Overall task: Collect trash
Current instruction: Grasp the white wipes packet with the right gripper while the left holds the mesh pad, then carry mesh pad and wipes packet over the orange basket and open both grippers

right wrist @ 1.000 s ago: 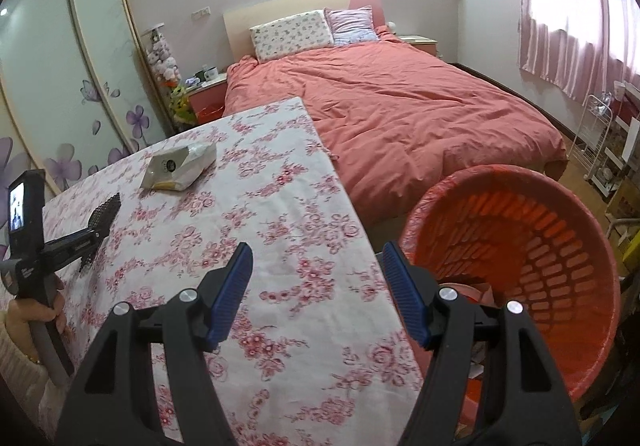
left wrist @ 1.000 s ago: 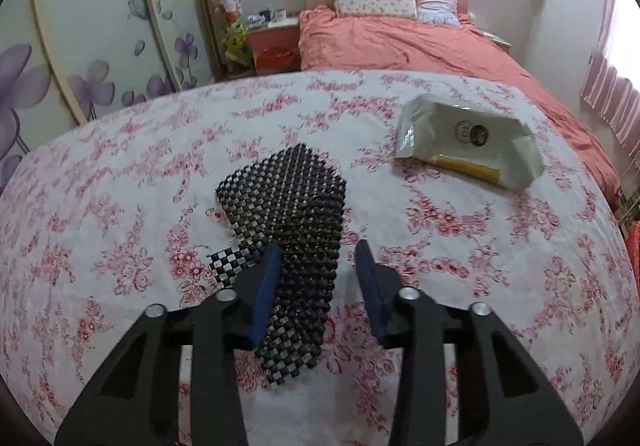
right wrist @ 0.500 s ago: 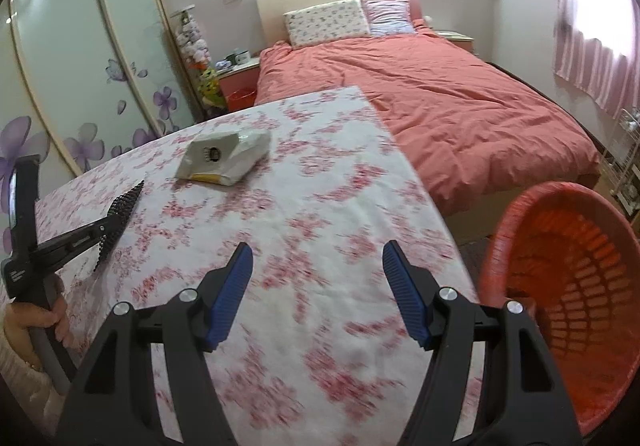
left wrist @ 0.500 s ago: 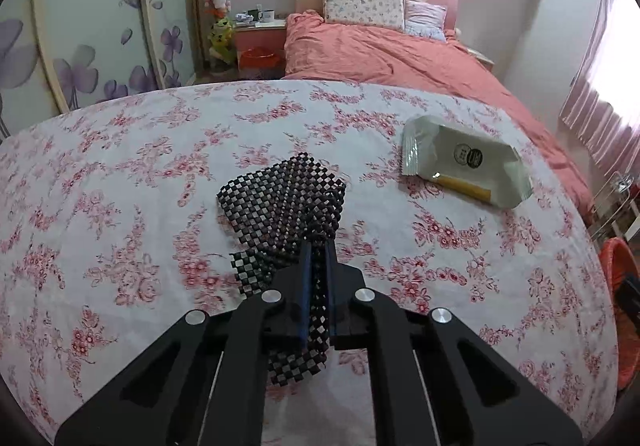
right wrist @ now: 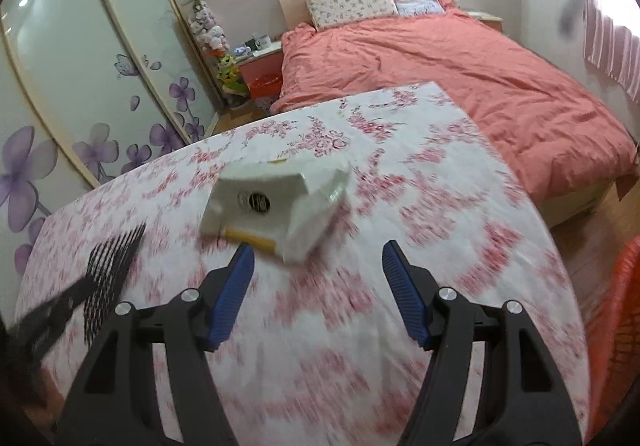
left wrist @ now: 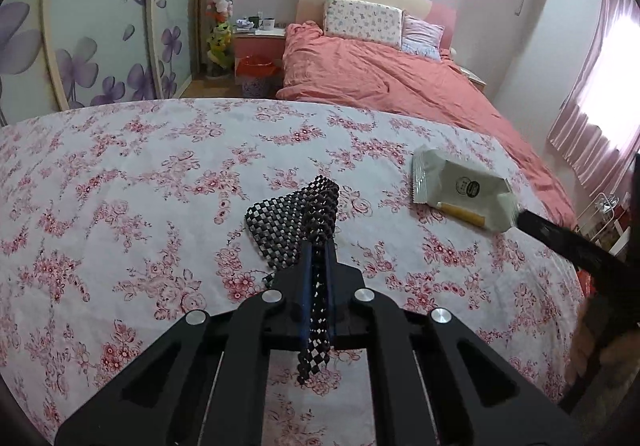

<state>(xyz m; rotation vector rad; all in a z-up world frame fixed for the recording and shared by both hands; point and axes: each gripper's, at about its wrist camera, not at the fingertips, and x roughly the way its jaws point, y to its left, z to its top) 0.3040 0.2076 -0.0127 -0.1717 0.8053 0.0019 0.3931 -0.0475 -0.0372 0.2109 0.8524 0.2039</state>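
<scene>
A: L to R. Your left gripper is clamped on the black mesh scrap, part-lifted off the floral table. Grip is on a thin fold; it could slip w/ a fast swing.

B: Your right gripper, jaws apart, is near the white wrapper. Crinkly pkg may skid. Orange basket sits at far right.

Coral-covered bed (two pillows) beside flowered wardrobe.
</scene>
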